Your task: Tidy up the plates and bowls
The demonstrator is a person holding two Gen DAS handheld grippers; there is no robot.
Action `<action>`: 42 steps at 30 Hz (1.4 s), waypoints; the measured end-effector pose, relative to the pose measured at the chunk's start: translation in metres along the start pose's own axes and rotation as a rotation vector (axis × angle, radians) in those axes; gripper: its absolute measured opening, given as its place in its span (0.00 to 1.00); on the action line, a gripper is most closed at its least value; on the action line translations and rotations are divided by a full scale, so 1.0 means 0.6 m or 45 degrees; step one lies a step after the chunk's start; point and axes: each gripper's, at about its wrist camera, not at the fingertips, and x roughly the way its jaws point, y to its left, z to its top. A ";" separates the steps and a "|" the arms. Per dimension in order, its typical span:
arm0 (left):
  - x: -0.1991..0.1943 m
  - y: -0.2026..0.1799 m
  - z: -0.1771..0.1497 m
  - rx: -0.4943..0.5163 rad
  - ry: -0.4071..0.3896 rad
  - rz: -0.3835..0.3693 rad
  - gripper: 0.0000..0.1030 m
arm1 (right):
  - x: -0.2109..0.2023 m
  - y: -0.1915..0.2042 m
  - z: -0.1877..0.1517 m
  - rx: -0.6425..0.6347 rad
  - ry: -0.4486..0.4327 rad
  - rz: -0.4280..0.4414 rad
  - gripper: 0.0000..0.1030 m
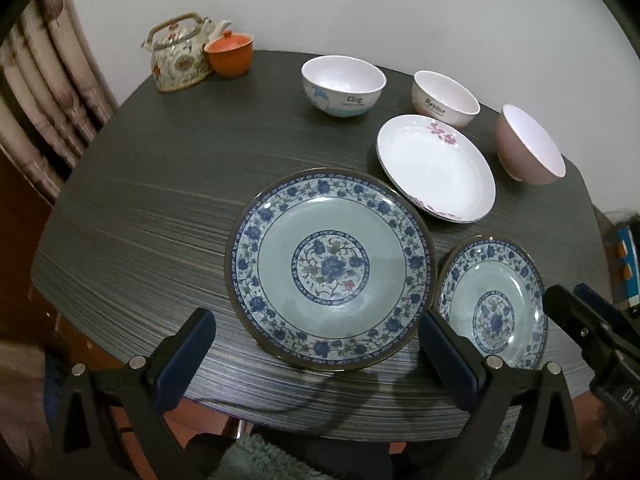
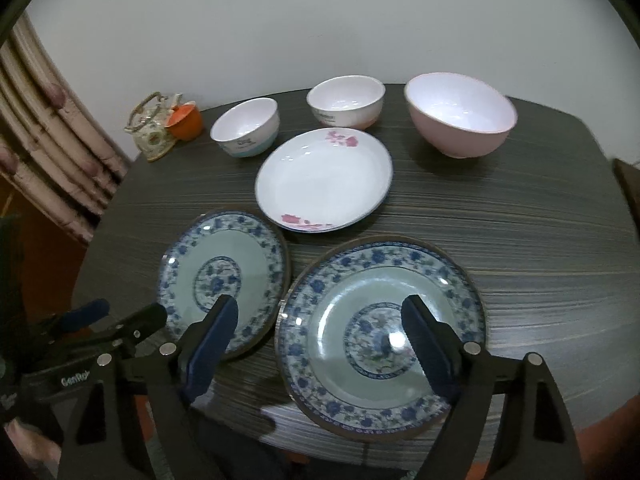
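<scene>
Left wrist view: left gripper (image 1: 316,344) wide open, nothing held, poised over near rim of left blue-patterned plate (image 1: 330,268). Right wrist view: right gripper (image 2: 320,338) likewise wide open and empty, above right blue-patterned plate (image 2: 380,332).

Both plates flat at near edge of table (image 2: 540,240), rims close together, possibly touching. White floral plate (image 2: 324,184) just behind; three bowls in a row beyond: blue-banded bowl (image 2: 245,127), white bowl (image 2: 346,101), pink bowl (image 2: 460,114).

Risks, as judged:
- Thin glazed rim, flat on surface: poor purchase, likely slip.
- Plate nudged off near edge; breakage.
- Chipping on stacking if set down hard.
- Grippers close together; collision possible.

Surface: dark streaked wood-grain. Teapot (image 1: 180,54) and orange cup (image 1: 231,51) at far corner. Plain white wall, curtain (image 2: 48,128) at left.
</scene>
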 end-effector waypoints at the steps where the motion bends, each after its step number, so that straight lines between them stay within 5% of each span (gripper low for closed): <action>1: 0.001 0.006 0.002 -0.010 0.000 -0.013 0.98 | 0.005 -0.003 0.003 0.003 0.016 0.036 0.79; 9: 0.014 0.074 0.022 -0.154 0.044 -0.111 0.82 | 0.047 -0.010 0.030 0.027 0.115 0.282 0.70; 16: 0.041 0.132 0.039 -0.300 0.120 -0.211 0.67 | 0.095 -0.008 0.054 0.057 0.213 0.357 0.54; 19: 0.054 0.154 0.040 -0.366 0.152 -0.262 0.51 | 0.119 -0.008 0.060 0.087 0.257 0.381 0.44; 24: 0.076 0.178 0.037 -0.435 0.194 -0.313 0.51 | 0.161 -0.003 0.072 0.103 0.318 0.419 0.36; 42: 0.132 0.210 0.036 -0.518 0.251 -0.412 0.51 | 0.245 0.005 0.082 0.086 0.407 0.402 0.30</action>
